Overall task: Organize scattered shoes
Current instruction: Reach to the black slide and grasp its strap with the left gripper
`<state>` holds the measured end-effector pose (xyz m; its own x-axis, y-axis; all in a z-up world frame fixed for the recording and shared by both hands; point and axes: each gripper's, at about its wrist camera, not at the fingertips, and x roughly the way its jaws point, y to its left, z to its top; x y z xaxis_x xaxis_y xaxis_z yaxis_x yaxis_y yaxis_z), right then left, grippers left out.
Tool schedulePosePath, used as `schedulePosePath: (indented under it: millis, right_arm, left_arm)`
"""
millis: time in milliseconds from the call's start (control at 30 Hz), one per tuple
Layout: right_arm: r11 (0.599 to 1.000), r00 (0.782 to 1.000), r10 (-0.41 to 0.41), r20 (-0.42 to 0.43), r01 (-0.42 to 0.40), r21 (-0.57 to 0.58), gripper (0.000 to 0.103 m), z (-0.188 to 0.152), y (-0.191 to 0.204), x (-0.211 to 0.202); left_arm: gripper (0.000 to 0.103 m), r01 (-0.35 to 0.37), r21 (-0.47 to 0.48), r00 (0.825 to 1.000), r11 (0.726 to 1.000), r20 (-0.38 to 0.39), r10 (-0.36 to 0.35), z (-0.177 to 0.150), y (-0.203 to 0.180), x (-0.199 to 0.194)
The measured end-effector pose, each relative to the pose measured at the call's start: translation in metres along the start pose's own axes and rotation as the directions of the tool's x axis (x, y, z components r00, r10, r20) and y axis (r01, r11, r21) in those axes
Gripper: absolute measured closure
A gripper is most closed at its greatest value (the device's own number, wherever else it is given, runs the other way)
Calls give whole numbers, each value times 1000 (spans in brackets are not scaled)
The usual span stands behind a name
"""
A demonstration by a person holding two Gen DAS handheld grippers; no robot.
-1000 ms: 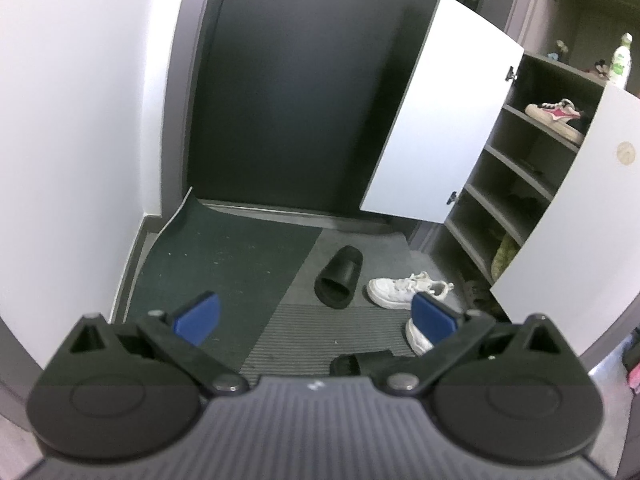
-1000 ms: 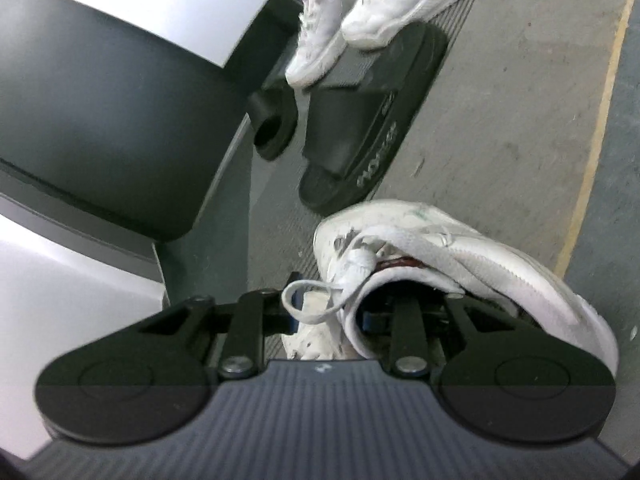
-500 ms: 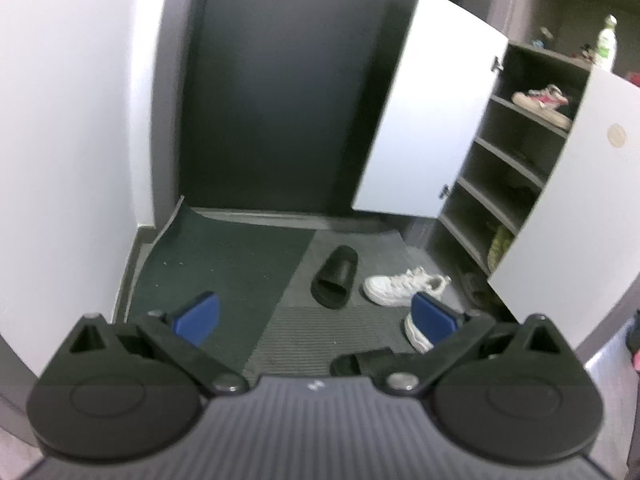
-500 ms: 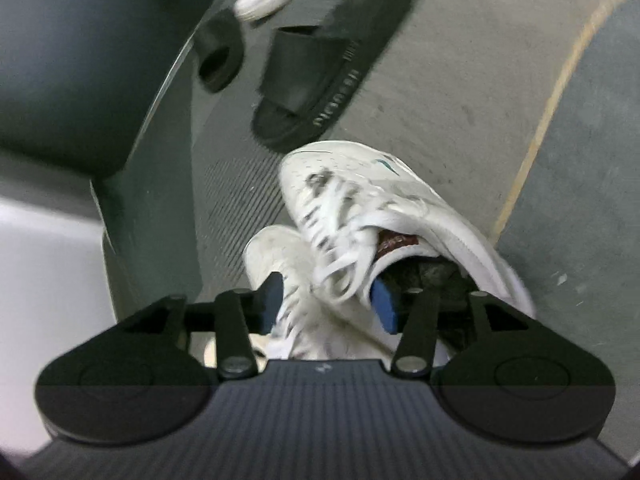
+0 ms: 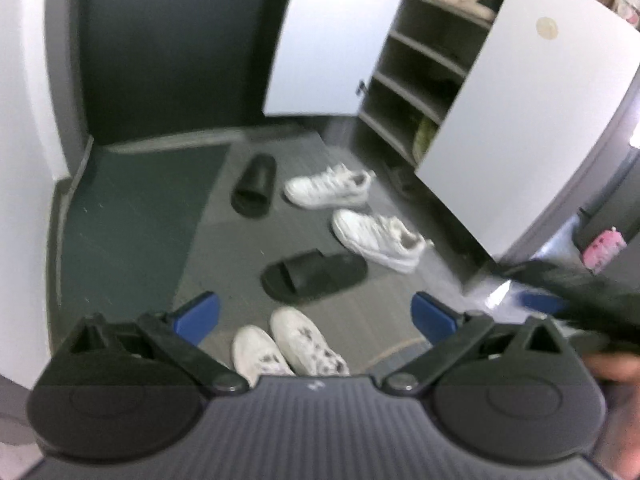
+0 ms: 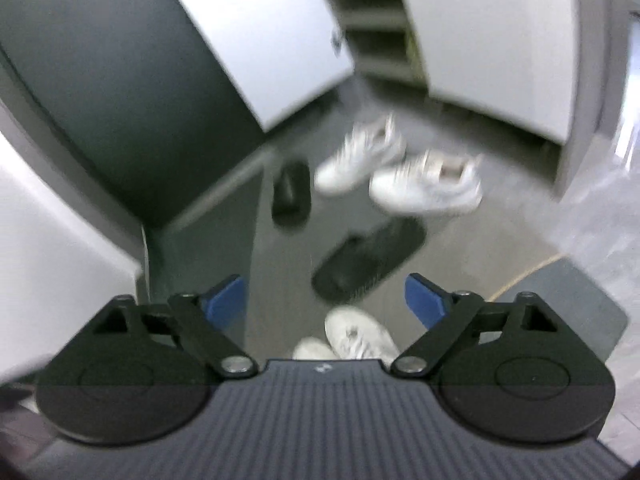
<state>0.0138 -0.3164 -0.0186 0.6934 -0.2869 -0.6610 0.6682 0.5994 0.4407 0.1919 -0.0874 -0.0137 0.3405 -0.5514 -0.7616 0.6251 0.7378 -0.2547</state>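
On the entryway floor, a pair of white sneakers point(image 5: 288, 346) sits side by side below both grippers. Right gripper point(image 6: 322, 300) hangs above them, jaws opening, nothing between. Left gripper point(image 5: 316, 314) is spread wide, empty. Two black slides point(image 5: 314, 276) and two more white sneakers point(image 5: 378, 236) lie scattered near the open shoe cabinet point(image 5: 416, 80).

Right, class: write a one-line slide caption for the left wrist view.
Open left claw above paired white sneakers, with black slides and an open shoe cabinet beyond.

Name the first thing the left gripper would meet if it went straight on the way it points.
Probably the nearer black slide sandal on the floor, straight ahead of the open left gripper; depth is uncertain.
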Motion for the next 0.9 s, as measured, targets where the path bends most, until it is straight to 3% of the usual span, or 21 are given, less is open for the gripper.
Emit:
schedulePosePath:
  millis: [100, 167, 267, 367, 467, 600, 700, 733, 800, 867, 900]
  right_arm:
    - [998, 992, 12, 123, -20, 59, 0, -6, -14, -49]
    - [995, 988, 27, 155, -42, 95, 0, -20, -22, -63]
    - [982, 982, 68, 175, -96, 160, 0, -40, -33, -69]
    - [941, 981, 101, 165, -148, 305, 0, -54, -41, -65]
    - [896, 962, 145, 233, -227, 381, 0, -57, -47, -71]
    - [898, 950, 117, 289, -226, 378, 0, -55, -52, -68]
    - [890, 967, 154, 205, -226, 395, 0, -49, -59, -44]
    - [874, 971, 176, 160, -229, 428, 0, -49, -63, -33]
    - [793, 969, 243, 42, -223, 567, 0, -56, -79, 1]
    - [766, 971, 238, -13, -179, 617, 0, -58, -84, 17]
    - [777, 974, 226, -32, -160, 609, 0, -53, -85, 25]
  left_arm:
    - [0, -9, 18, 999, 1000, -40, 10, -2, -6, 18]
    - [0, -48, 79, 998, 996, -35, 51, -2, -13, 29]
    - [0, -77, 152, 996, 985, -32, 83, 8, -21, 54]
    - [0, -86, 158, 995, 984, -37, 93, 23, -23, 83]
    - [0, -102, 157, 987, 982, -106, 119, 46, -24, 151]
    - [0, -123, 105, 969, 987, -200, 143, 60, -19, 226]
    - [0, -126, 62, 953, 990, -269, 138, 63, -13, 303]
    - [0, -118, 12, 949, 993, -294, 116, 61, -7, 334]
    - [0, -95, -57, 943, 994, -325, 72, 56, 5, 384]
    - [0, -72, -100, 938, 992, -344, 33, 51, 16, 425]
    - [0, -79, -103, 937, 992, -348, 38, 49, 20, 441]
